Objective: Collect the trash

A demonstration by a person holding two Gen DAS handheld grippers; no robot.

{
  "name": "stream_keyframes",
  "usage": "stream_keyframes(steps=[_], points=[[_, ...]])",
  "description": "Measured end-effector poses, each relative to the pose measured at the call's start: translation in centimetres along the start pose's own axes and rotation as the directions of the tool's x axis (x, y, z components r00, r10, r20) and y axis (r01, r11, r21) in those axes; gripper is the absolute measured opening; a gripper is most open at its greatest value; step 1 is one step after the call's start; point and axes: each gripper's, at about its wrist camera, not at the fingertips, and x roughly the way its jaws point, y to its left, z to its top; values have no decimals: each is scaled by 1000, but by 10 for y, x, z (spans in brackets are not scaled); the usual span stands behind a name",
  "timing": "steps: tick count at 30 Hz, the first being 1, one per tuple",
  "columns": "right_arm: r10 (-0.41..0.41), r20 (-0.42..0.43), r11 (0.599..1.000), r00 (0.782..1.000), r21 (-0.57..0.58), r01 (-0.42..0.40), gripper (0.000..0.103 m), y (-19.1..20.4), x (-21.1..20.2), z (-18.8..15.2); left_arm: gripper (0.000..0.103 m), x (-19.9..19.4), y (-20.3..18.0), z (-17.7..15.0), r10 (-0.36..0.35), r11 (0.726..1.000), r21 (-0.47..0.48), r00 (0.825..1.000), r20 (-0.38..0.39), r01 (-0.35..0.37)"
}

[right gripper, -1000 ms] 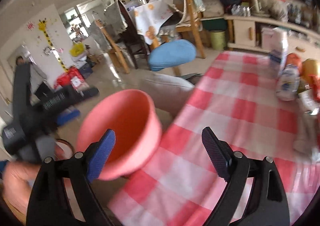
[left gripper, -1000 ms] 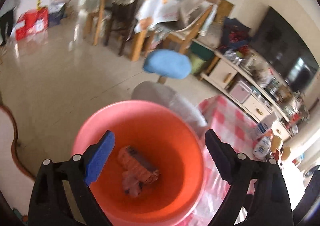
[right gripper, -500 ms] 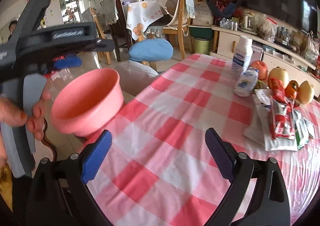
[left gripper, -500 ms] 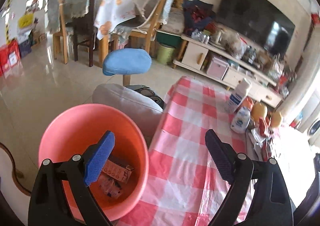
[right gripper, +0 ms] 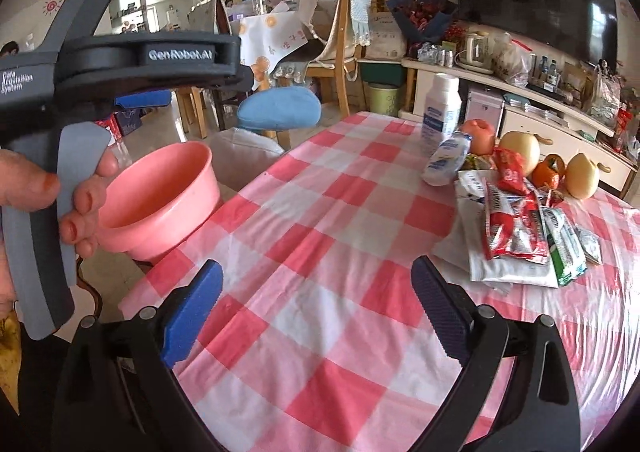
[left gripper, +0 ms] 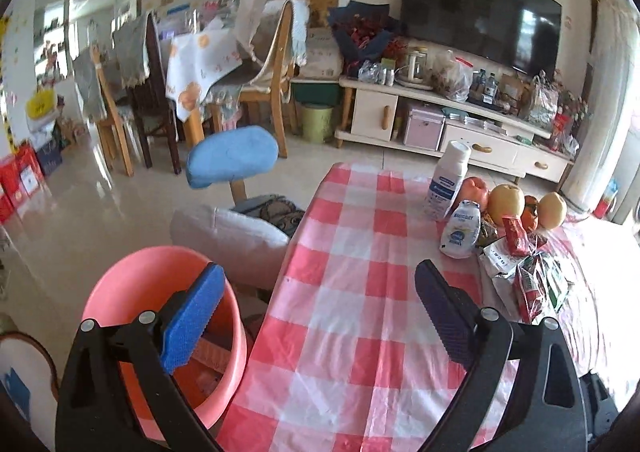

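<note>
A pile of snack wrappers lies on the red-checked tablecloth at the right; the left wrist view shows the wrappers too. A pink basin sits off the table's left edge, and trash inside it is half hidden by my left finger. My left gripper hangs over the table's edge, its jaws opening with nothing between them. My right gripper stands open and empty above bare cloth, short of the wrappers. The basin is to its left.
Two white bottles and several fruits stand beyond the wrappers. A hand holds the left tool at the right view's left edge. A blue stool and a grey cushion stand beside the table.
Both views have swung right, from the basin onto the table. The left gripper was above the basin and its trash; the basin now lies at lower left. The wrappers have come into view.
</note>
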Motion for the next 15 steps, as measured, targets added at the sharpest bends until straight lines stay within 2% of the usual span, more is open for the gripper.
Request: stream_keyframes(steps=[10,15], points=[[-22,36,1000,999,19,22,96,-27,-18,-4,95,0,-38,3,-11,999,31,1000,1,11],[-35,41,999,999,33,34,96,-44,-24,-7,95,-3,-56,6,-49,998,26,999,13,49]])
